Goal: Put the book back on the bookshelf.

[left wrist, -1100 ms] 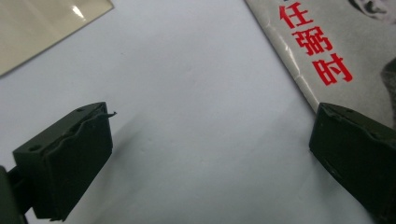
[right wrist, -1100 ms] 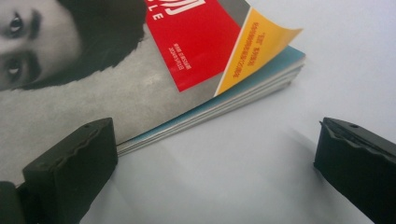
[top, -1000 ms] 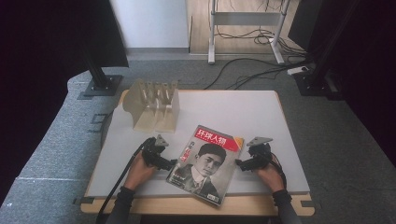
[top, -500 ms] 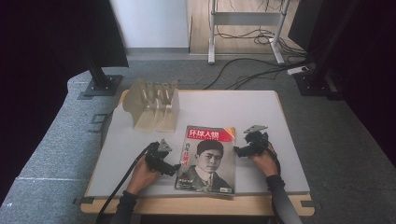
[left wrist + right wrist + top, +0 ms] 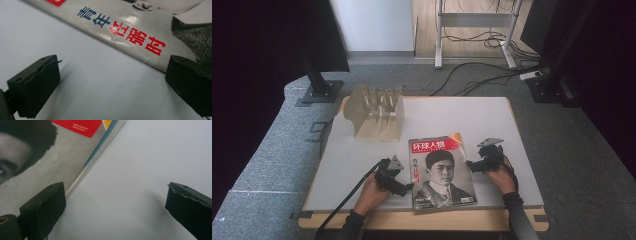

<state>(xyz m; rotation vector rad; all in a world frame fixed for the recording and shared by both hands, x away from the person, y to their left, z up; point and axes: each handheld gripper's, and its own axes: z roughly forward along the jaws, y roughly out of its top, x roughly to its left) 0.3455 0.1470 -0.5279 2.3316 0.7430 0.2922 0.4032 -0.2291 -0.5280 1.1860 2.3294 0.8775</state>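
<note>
Lying squarer to the white table [image 5: 362,160] edge than before, the glossy portrait-cover magazine [image 5: 441,170] is sitting front-centre. Both wide open, left gripper [image 5: 408,187] and right gripper [image 5: 469,164] are flanking it, closer to its side edges now.

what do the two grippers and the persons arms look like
Both the left gripper and right gripper are black, each topped by a grey three-cornered plate. Their jaws are blocky black pads with wavy inner faces. A black cable trails from the left one. The person wears dark sleeves.
</note>
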